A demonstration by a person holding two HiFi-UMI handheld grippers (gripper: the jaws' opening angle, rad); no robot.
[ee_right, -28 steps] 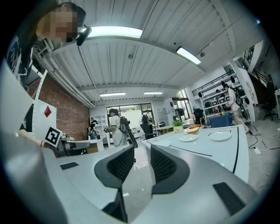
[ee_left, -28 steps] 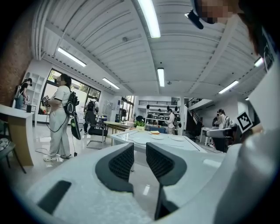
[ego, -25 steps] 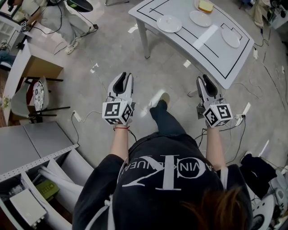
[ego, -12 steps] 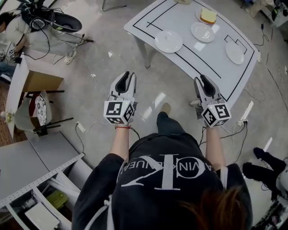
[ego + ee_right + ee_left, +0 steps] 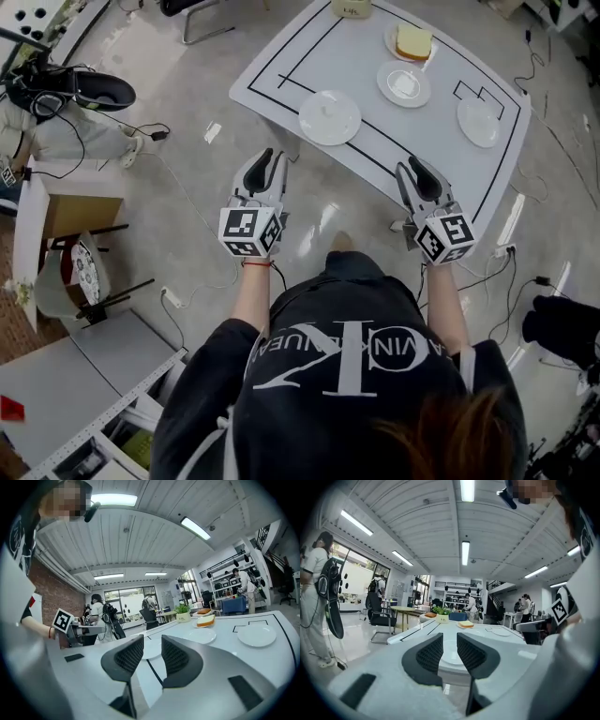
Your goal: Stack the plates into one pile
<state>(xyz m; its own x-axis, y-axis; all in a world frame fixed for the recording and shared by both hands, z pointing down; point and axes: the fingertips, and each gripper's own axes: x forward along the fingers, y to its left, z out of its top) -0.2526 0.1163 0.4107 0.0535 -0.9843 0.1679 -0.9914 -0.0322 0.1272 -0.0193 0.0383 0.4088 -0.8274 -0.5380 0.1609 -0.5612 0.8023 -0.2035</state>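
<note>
Three empty white plates lie apart on the white table (image 5: 281,66): a near-left plate (image 5: 329,116), a middle plate (image 5: 404,83) and a right plate (image 5: 479,122). A fourth plate at the far edge carries a slice of bread (image 5: 412,41). My left gripper (image 5: 263,159) hangs open and empty just short of the table's near edge; in its own view the left gripper (image 5: 450,649) frames the near-left plate (image 5: 451,656) between its jaws. My right gripper (image 5: 412,169) is over the near edge, open and empty. In the right gripper view the right gripper (image 5: 152,654) faces the right plate (image 5: 257,636).
A small potted plant (image 5: 352,7) stands at the table's far edge. Cables (image 5: 178,187) trail over the floor on the left. A side desk (image 5: 56,202) and a shelf unit (image 5: 84,412) stand at the left, a chair (image 5: 192,9) at the top. People stand in the background.
The table has come nearer and lower in the head view as the person walks up to it. Both grippers have reached its near edge, still empty.
</note>
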